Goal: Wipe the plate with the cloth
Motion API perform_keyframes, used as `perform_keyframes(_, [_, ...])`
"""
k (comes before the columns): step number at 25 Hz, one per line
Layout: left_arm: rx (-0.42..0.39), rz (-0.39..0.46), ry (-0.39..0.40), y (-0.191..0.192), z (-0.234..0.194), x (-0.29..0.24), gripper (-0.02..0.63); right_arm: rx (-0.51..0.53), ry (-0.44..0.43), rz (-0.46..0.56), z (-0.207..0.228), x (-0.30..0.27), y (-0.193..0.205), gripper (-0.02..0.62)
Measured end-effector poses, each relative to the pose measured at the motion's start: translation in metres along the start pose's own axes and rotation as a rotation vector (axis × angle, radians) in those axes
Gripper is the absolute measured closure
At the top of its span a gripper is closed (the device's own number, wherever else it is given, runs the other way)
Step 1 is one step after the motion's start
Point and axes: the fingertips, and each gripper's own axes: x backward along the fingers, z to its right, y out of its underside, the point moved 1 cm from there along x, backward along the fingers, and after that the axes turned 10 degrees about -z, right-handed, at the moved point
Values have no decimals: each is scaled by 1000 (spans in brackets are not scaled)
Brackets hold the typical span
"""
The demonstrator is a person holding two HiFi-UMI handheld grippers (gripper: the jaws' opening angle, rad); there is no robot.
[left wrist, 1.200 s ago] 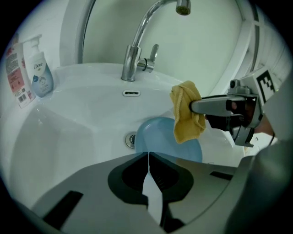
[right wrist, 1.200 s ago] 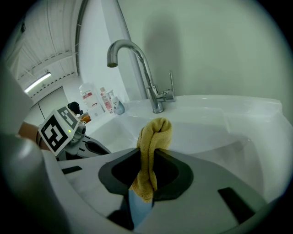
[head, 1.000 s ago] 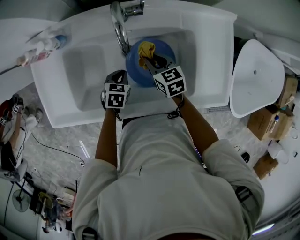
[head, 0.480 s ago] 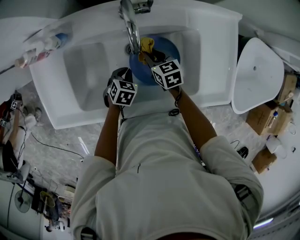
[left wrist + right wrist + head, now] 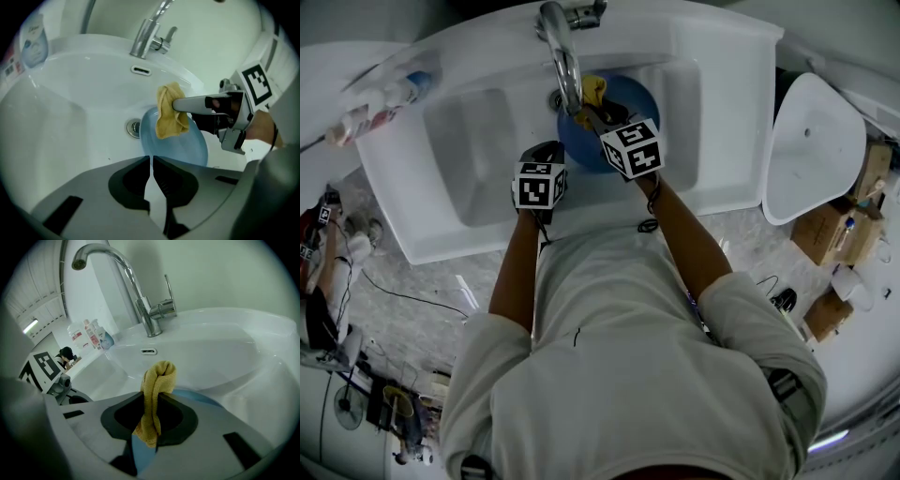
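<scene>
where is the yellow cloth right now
The yellow cloth is pinched in the right gripper, against the upper edge of the tilted blue plate in the sink, just right of the drain in the left gripper view.

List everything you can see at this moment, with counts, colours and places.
sink: one, white, across the top of the head view
faucet: one, chrome, behind the basin
drain: one, metal, basin floor
plate: one, blue, tilted in the basin
cloth: one, yellow, against the plate's upper part
bottles: a few, pale, counter at left
cardboard boxes: a few, brown, floor at right
left gripper: one, grey, jaws shut on the plate's rim
right gripper: one, grey, jaws shut on the cloth
</scene>
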Motion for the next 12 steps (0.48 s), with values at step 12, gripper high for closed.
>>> perform_keyframes(12, [259,35,175,5,2,-12,497,-147,-15,3,7,-30,4,525])
